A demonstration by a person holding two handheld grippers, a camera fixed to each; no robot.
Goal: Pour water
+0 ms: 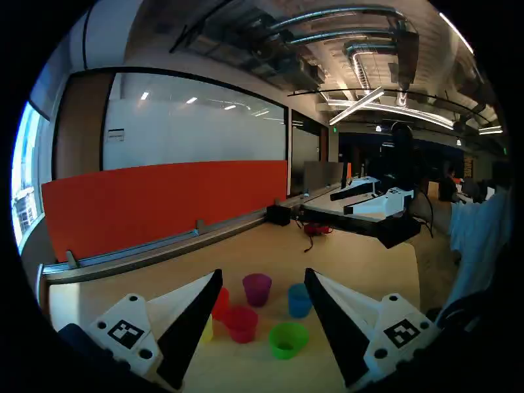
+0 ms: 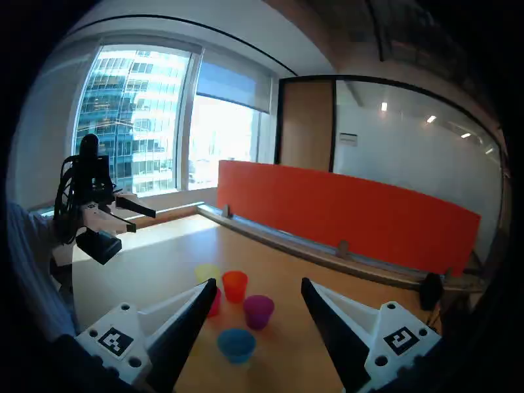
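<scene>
Left gripper (image 1: 262,271) spread wide, empty, right gripper (image 2: 257,281) likewise (nothing held), purple cup (image 1: 257,289) just ahead, between fingers.

Small yellow plastic cup (image 1: 207,330): mostly hidden behind left hand-held gripper's (image 1: 262,272) finger.
Small orange-red plastic cup (image 1: 224,301): half covered by that finger.
Cup contents: cannot tell.

Six cups (image 1: 256,288); two grippers (image 1: 262,272) (image 2: 259,281); one orange partition (image 1: 164,196)
</scene>
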